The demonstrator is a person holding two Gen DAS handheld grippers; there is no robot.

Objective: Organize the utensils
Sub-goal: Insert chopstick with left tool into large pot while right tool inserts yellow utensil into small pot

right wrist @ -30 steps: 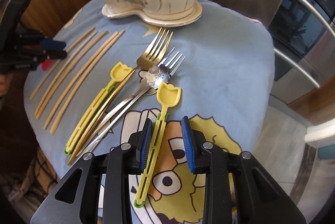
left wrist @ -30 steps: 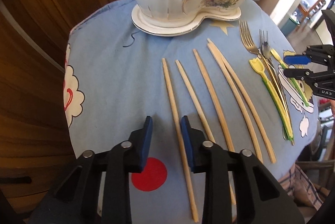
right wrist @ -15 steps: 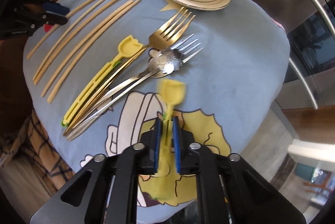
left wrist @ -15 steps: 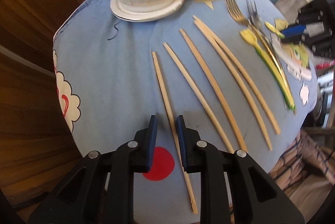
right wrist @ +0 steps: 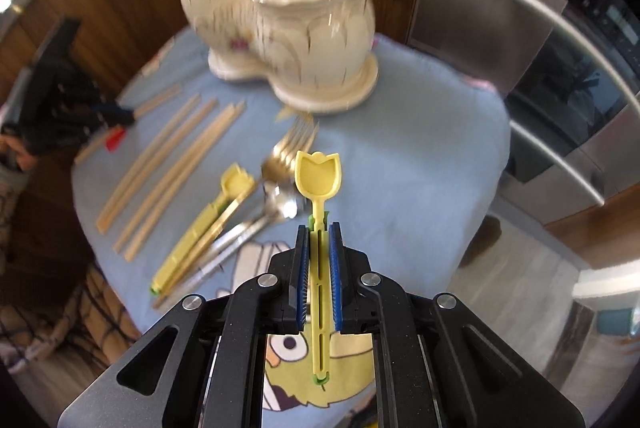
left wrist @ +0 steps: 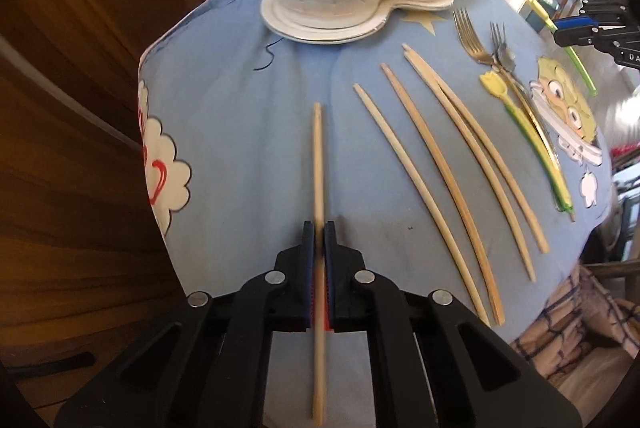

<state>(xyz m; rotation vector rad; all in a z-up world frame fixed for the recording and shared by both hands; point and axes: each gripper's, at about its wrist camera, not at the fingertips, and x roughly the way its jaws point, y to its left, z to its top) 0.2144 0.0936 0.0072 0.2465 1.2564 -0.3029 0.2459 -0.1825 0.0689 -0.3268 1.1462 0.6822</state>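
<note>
Both grippers, left and right, pinching chopstick and yellow spoon, likely needing dropping into holder.

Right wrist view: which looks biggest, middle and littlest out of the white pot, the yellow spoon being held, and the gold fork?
1. White ceramic two-cup holder, biggest.
2. Yellow plastic tulip-shaped spoon; it is nearest the camera, so this rank is unsure.
3. Gold metal fork, partly hidden and blurred.
</note>
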